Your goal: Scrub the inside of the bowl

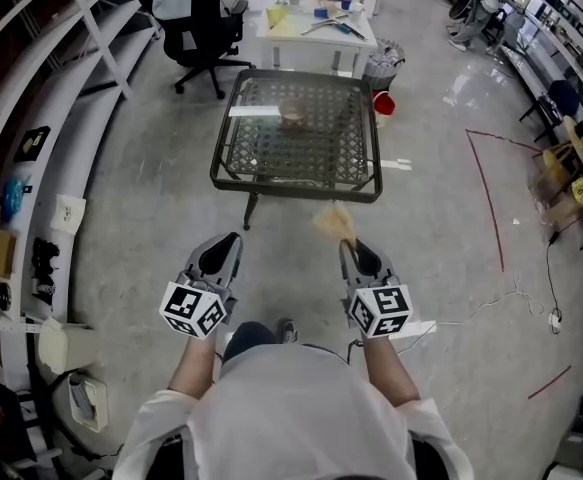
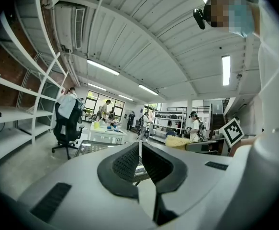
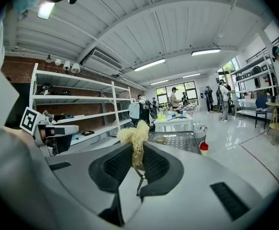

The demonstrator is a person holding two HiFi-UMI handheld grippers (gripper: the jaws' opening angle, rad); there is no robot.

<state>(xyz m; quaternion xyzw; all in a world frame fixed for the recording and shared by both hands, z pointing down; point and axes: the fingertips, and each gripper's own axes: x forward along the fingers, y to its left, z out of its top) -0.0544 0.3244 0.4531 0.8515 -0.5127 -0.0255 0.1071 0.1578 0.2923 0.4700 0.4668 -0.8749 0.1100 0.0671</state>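
A small tan bowl (image 1: pixel 293 114) sits on the far part of a black mesh table (image 1: pixel 296 190) ahead of me; the right gripper view shows the bowl (image 3: pixel 161 140) too. My right gripper (image 1: pixel 346 246) is shut on a yellowish fibrous scrubber (image 1: pixel 336 223), well short of the table. In its own view the scrubber (image 3: pixel 135 135) sticks up from between the right gripper's (image 3: pixel 138 157) closed jaws. My left gripper (image 1: pixel 233 238) is level with the right one, also away from the table. Its jaws (image 2: pixel 139 150) meet with nothing between them.
A black office chair (image 1: pixel 206 28) and a cluttered white table (image 1: pixel 316 23) stand beyond the mesh table. A red bucket (image 1: pixel 383 102) and a wire bin (image 1: pixel 381 63) are at its far right corner. White shelving (image 1: pixel 51 118) lines the left. Red floor tape (image 1: pixel 486 198) runs at the right.
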